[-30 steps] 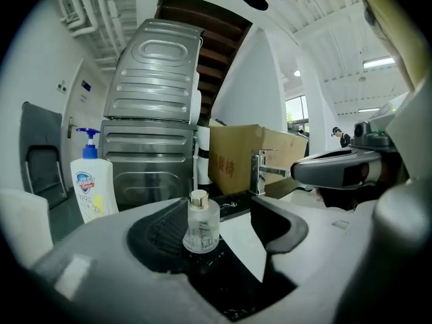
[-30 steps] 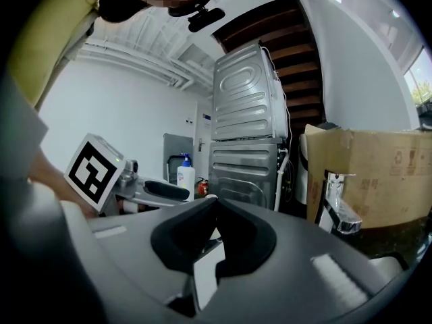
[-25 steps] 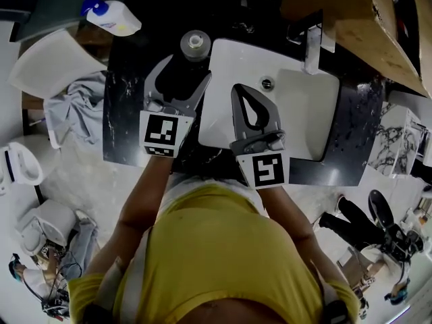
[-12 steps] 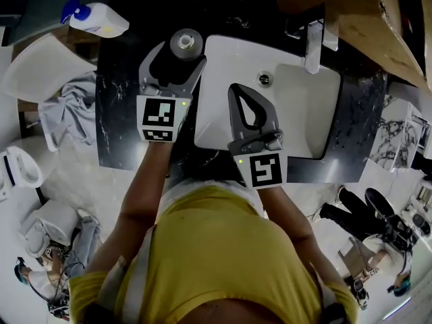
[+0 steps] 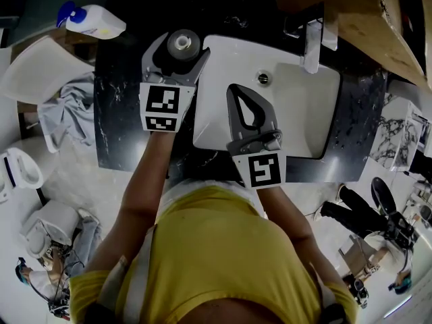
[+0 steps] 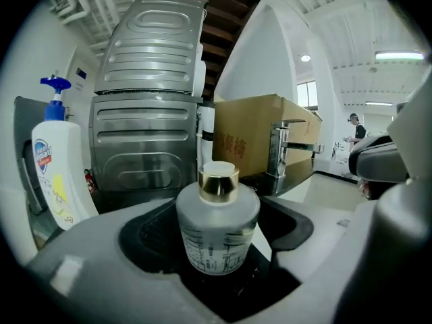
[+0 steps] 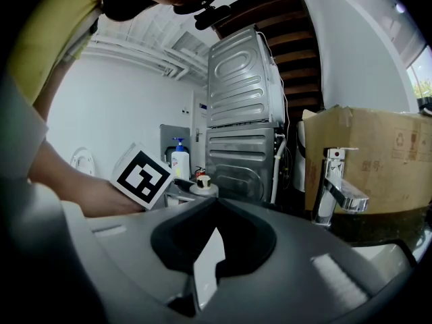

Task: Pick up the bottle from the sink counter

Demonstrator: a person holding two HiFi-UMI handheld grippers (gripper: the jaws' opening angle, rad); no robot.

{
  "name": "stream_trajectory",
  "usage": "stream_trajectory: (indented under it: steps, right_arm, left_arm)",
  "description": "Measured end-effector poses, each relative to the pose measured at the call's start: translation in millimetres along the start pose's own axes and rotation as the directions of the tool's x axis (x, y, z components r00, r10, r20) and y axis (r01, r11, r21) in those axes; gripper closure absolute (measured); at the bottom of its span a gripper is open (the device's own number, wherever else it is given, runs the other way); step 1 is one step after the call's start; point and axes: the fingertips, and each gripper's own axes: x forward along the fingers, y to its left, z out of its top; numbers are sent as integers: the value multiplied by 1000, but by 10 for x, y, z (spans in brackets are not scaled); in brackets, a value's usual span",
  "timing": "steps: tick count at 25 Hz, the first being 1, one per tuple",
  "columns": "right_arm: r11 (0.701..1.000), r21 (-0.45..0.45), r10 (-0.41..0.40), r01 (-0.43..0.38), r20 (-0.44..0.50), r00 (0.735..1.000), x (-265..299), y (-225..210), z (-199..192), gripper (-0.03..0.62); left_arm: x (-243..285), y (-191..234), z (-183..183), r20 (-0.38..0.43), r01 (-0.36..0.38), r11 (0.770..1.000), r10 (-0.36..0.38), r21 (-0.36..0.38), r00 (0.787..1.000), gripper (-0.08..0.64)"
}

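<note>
Straddling the short frosted-glass bottle with the gold collar and white cap (image 6: 217, 231) with the fingers (image 6: 81, 262) of the left gripper (image 5: 177, 46), spread wide, one on each side, pads not pressing on the glass. Finding that bottle upright on the black marbled bench (image 5: 121, 113), just left of the white rectangular basin (image 5: 297, 123) and toward the back. Hanging the right gripper (image 5: 240, 90) over the basin, its fingers (image 7: 324, 262) closed tip to tip on nothing.

Judging the step in hand as the closing on the bottle:
- Seating the round body deep in the curved hollows before squeezing.
- Centring so that both pads are meeting the glass together.
- Taking the wide body, not the narrow neck.
- Closing gently, since smooth glass is probably tipping or sliding under a one-sided push.
- Lifting straight up afterwards.

Minding the basin's rim just beside the inner finger, with little room on that side. Counting on more bare bench to the left, the white pump bottle with the blue head (image 5: 94, 20) being well apart. Steering clear of the chrome tap (image 5: 312, 42) and the brown cardboard box (image 5: 351, 19) behind the basin, and taking the open room upward and back toward the body.
</note>
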Motion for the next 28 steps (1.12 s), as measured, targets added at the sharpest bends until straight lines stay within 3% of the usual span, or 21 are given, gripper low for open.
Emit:
stream_trajectory:
  steps: [13, 28]
  right_arm:
    - [999, -39, -9, 10, 12, 1000, -60, 10, 47, 592]
    - [993, -72, -86, 94, 104, 991, -358, 11, 414, 591]
  left_arm:
    - [1, -39, 20, -1, 19, 1000, -19, 4, 1000, 223]
    - [-766, -335, 680, 80, 22, 998, -27, 66, 996, 222]
